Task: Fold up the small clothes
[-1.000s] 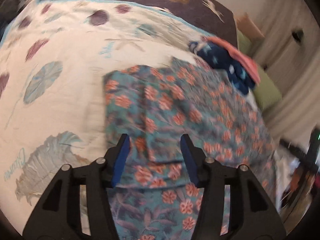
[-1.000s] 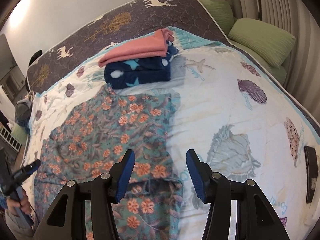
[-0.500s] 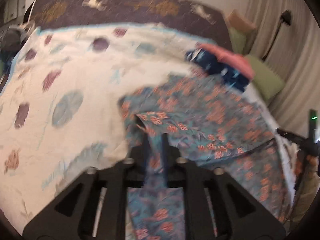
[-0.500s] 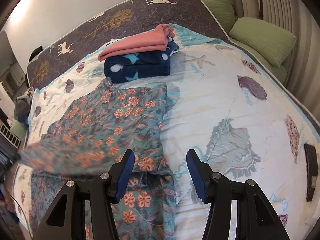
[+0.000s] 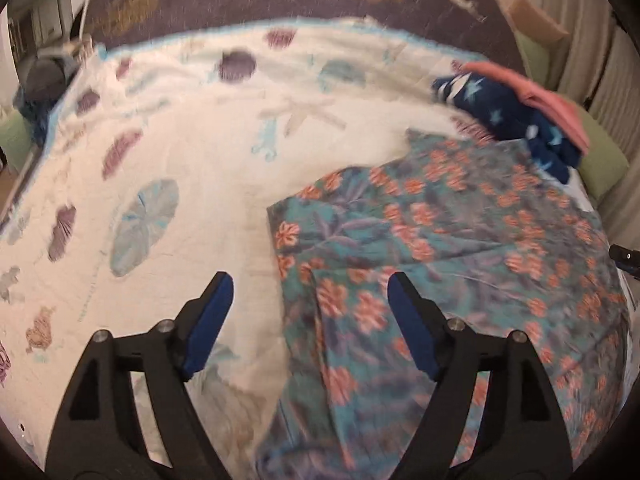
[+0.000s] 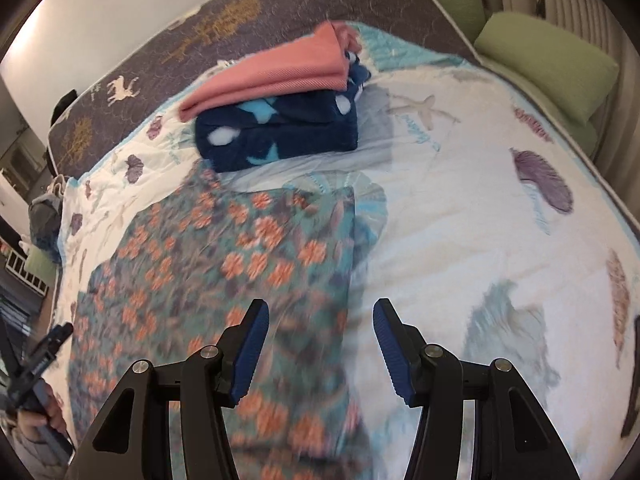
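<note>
1. My left gripper (image 5: 308, 316) is opening and my right gripper (image 6: 320, 344) is easing wider, both empty.
2. The floral garment (image 6: 240, 256) lies flat on the quilt (image 6: 460, 220), just below both.
3. Quilt lettering is too blurry to read.

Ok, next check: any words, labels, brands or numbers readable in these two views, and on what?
None can be read.
Bedspread: pale blue script beside the starfish print, too blurred to read in either view.
Floral garment, folded navy blanket, pink cloth: no text visible.
</note>
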Demonstrator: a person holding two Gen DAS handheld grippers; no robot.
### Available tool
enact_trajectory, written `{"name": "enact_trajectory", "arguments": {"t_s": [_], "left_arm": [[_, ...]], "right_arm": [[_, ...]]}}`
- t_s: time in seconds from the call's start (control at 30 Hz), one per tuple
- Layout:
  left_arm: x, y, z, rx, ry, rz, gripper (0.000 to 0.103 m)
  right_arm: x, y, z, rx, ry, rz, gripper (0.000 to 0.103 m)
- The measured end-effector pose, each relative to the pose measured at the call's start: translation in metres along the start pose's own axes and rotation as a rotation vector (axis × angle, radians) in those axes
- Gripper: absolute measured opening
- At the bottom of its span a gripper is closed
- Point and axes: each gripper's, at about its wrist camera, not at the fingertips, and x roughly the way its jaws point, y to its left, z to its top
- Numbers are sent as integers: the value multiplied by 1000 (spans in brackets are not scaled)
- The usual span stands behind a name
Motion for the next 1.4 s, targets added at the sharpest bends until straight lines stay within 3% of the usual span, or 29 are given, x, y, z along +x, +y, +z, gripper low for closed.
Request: {"name": "enact_trajectory", "arguments": {"t_s": [0.07,0.17,0.2,0.23,0.27,0.3,0.37,0.4,0.43,0.47,0.5,0.53,0.57,0.6,0.67,0.73,0.83,0.9,0.93,0.97,1.0,1.03,1.07,1.13,1.23,1.3,1.33,1.4], "left_arm": [[18,16,10,-91,65,-92,80],[32,31,16,-230,99,-222,80],[36,33,18,-254,99,-240,74],[37,32,20,-248,81,-248,40],[37,29,21,-232,70,-250,15],[37,29,22,-226,66,-257,6],[32,30,22,-237,6,-254,6],[32,31,22,-219,-23,-196,6],[36,31,22,-211,-24,-163,6],[42,34,18,-209,-8,-145,6],[44,36,16,-216,1,-156,7],[41,39,13,-231,-2,-169,7],[34,39,10,-234,-16,-179,7],[29,40,9,-231,-21,-177,9],[5,44,1,-230,-46,-195,16],[-16,48,-10,-233,-66,-225,44],[-43,46,-34,-220,-99,-274,65],[-45,39,-46,-181,-80,-283,68],[-36,33,-53,-144,-39,-242,68],[-26,29,-58,-108,3,-168,67],[-14,26,-67,-44,23,-47,63],[-15,28,-69,-47,6,-50,61],[-20,34,-68,-79,-6,-57,55],[-38,47,-67,-147,-34,-29,50],[-72,59,-78,-157,-79,-76,50],[-91,62,-92,-137,-92,-143,53],[-102,62,-104,-122,-90,-172,59],[-113,61,-124,-108,-88,-184,65]], "right_arm": [[22,-14,15,55,69,96,62],[40,-37,29,172,66,209,62],[44,-38,32,173,63,237,50],[49,-33,35,134,77,277,30],[52,-27,36,93,102,296,7],[51,-22,37,67,96,283,6],[39,-17,40,9,37,234,5],[39,-22,43,19,27,232,5],[41,-28,46,32,27,208,5],[47,-40,47,54,27,129,5],[55,-49,47,74,41,91,5],[58,-58,43,99,45,134,6],[50,-64,38,129,22,176,10],[45,-65,35,139,23,185,23],[21,-64,19,127,23,233,38],[-4,-63,2,99,-9,247,39],[-34,-52,-39,13,6,238,40],[-38,-43,-64,-39,41,272,40],[-38,-37,-76,-60,60,282,39],[-35,-34,-87,-71,74,228,24],[-32,-35,-90,-66,65,151,4],[-30,-44,-92,-33,46,123,3],[-31,-62,-93,84,41,201,3],[-38,-77,-96,185,26,212,6],[-64,-67,-112,133,-12,106,14],[-82,-56,-128,75,-12,128,15],[-92,-51,-138,59,-11,159,17],[-105,-49,-154,41,-16,174,22]]}}
